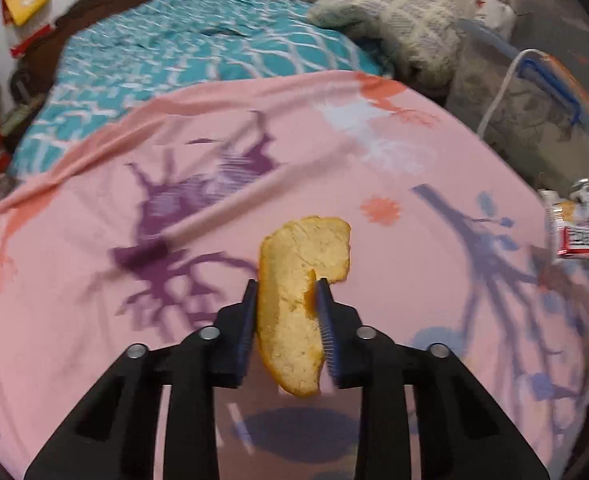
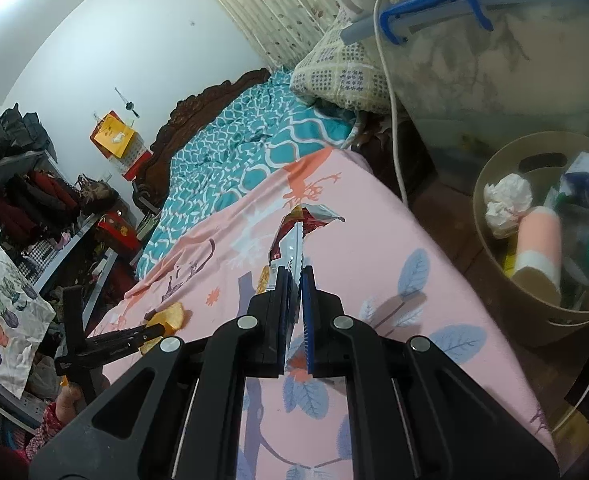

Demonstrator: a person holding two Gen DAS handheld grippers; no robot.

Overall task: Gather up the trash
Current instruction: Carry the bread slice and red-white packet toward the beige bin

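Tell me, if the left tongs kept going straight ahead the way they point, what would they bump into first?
Probably the pink bedsheet: the left tongs, clamping an orange peel, aim slightly downward across it. Depth is hard to judge.

The left claw (image 1: 286, 284) fills the lower middle of the left wrist view, its jaws part-closed and clamping an orange peel (image 1: 300, 300) between the ribbed blue pads (image 1: 326, 320). In the right wrist view the same claw appears small at the lower left, reaching in level from the left edge, with a bit of the person's hand (image 2: 66, 400) below it. The right claw (image 2: 296, 276) rises from the bottom centre, jaws nearly together, pinching a crumpled snack wrapper (image 2: 298, 228) that sticks up past the fingertips.
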